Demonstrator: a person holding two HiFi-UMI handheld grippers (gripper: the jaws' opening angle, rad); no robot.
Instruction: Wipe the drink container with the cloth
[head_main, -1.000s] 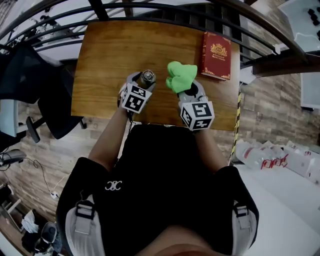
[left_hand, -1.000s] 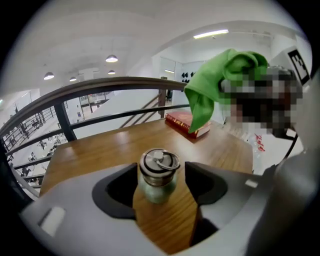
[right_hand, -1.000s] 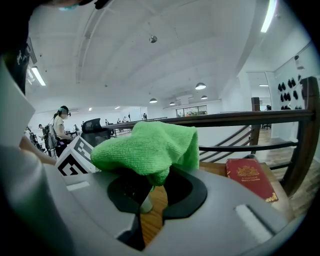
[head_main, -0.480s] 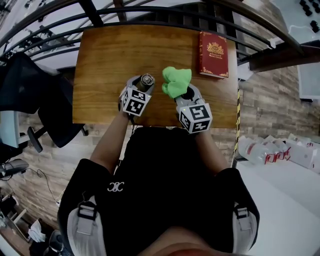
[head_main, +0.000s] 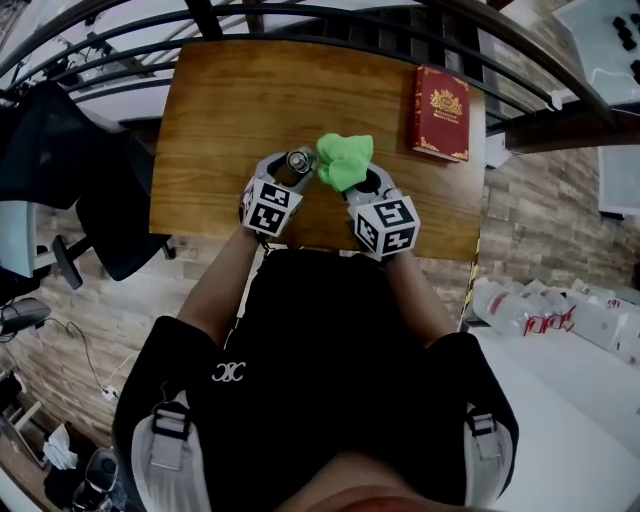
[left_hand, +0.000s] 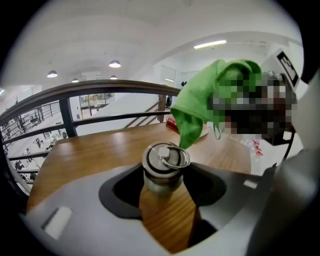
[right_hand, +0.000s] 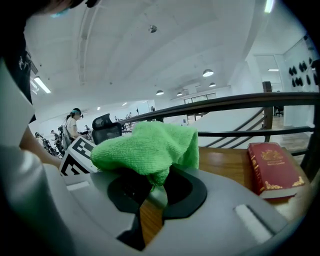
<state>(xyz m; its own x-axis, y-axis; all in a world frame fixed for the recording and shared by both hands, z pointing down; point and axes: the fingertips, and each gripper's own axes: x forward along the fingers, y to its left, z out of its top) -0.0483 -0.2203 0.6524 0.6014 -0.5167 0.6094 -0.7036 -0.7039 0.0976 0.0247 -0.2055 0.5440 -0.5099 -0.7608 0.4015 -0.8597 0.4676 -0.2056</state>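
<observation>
Two grippers sit close together over the near edge of the desk (head_main: 230, 110). The left gripper (head_main: 290, 170) has its jaws spread wide around the neck of the bottle (head_main: 299, 160) and clamped against it. The bottle stands upright in the round hollow between them, with its steel lid and ring on top. The right gripper (head_main: 362, 183) is closed on a bunched green cloth (head_main: 345, 160), which billows up above its jaws. In the head view the cloth lies just to the right of the bottle's top. In the left gripper view a hanging corner of the cloth comes down to the lid's far edge, though I cannot tell whether it actually touches. A red book (head_main: 441, 113) with gold print lies flat near the far right corner of the desk, well apart from both grippers.
</observation>
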